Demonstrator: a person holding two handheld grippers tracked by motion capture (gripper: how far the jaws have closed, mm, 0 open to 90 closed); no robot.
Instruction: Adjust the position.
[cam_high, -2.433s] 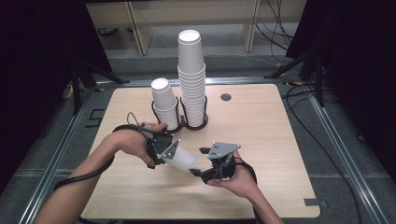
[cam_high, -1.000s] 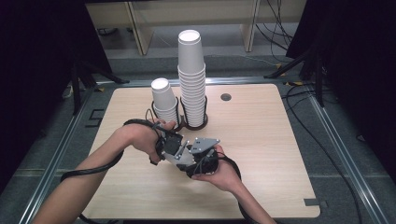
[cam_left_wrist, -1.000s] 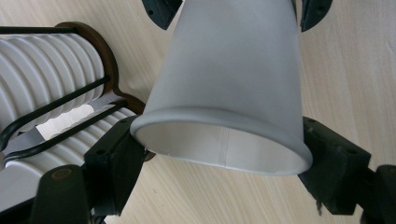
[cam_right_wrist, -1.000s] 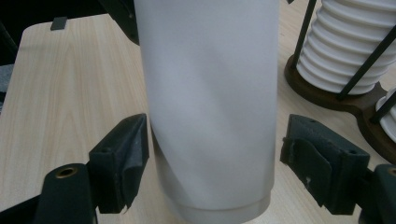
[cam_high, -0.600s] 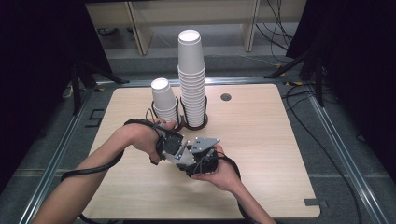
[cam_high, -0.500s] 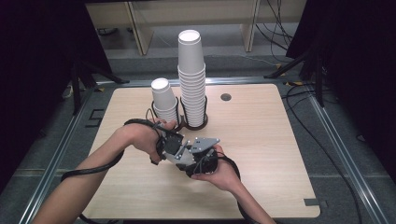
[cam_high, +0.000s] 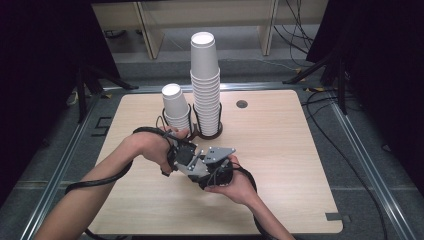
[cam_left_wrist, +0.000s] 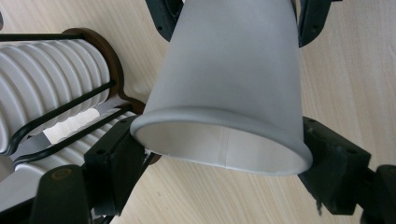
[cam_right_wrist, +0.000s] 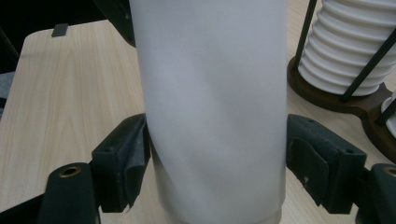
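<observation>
1. Gripping the rim end of a white paper cup (cam_left_wrist: 229, 88), the left gripper (cam_high: 184, 158) had its jaws pressed against the cup's sides just behind the lip, which kept the cup steady in the air above the table (cam_high: 285, 150).
2. The right gripper (cam_high: 212, 167) met the same cup from the other end; its two jaws touched the cup's wall (cam_right_wrist: 210, 112) on either side, so it seemed to be closed on it too, likely to pull a nested cup free or to take the cup over.
3. Both hands sat together at the middle front of the table, near the holder (cam_high: 202, 132).
4. Behind them the holder kept a short stack (cam_high: 175, 107) and a tall stack (cam_high: 205, 85) upright, within easy reach.
5. Compared with the earliest picture, the grippers had drawn together: the cup then showed between them, while now it was hidden from above. Over the last second nothing moved.
</observation>
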